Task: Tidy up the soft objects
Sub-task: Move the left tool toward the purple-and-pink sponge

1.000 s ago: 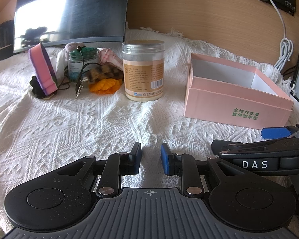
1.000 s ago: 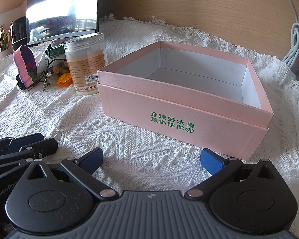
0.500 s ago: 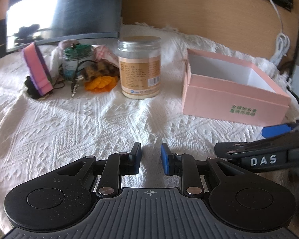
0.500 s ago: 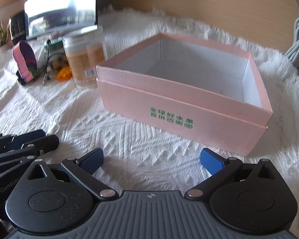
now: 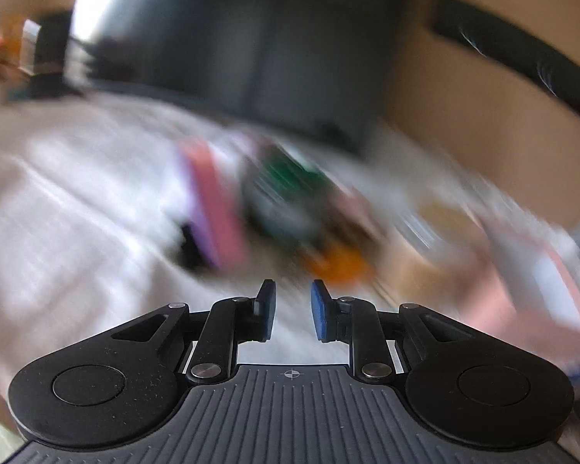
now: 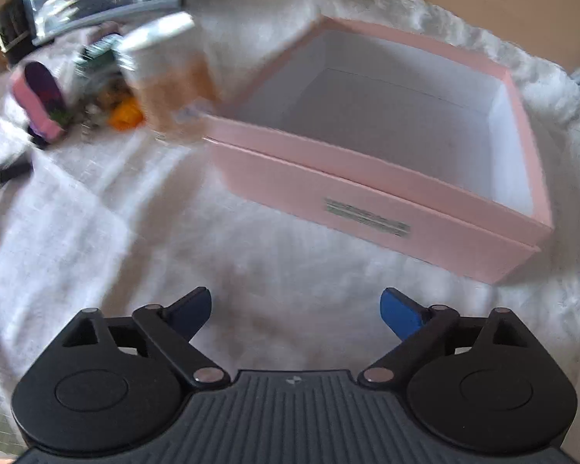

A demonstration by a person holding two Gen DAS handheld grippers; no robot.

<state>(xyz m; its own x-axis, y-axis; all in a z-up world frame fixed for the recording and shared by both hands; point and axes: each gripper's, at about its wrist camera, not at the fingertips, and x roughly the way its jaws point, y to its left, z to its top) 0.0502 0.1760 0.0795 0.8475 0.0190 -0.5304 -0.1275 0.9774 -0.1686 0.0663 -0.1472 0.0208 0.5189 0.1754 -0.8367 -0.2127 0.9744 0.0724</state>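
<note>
Two grippers are hanging over the white cloth (image 6: 135,232). The left gripper (image 5: 292,305) is keeping its jaws nearly together, with nothing between them. The right gripper (image 6: 295,309) is closing its wide jaws on nothing. The pink box (image 6: 367,189) is sitting open ahead, with the blurry orange soft thing (image 6: 125,114) left of it, beside the jar (image 6: 170,77).

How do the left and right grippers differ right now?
The left gripper has its jaws close together with a narrow gap; the right gripper stands wide and is closing. The left faces the blurred clutter pile; the right faces the pink box. Both are empty and over the white cloth.
</note>
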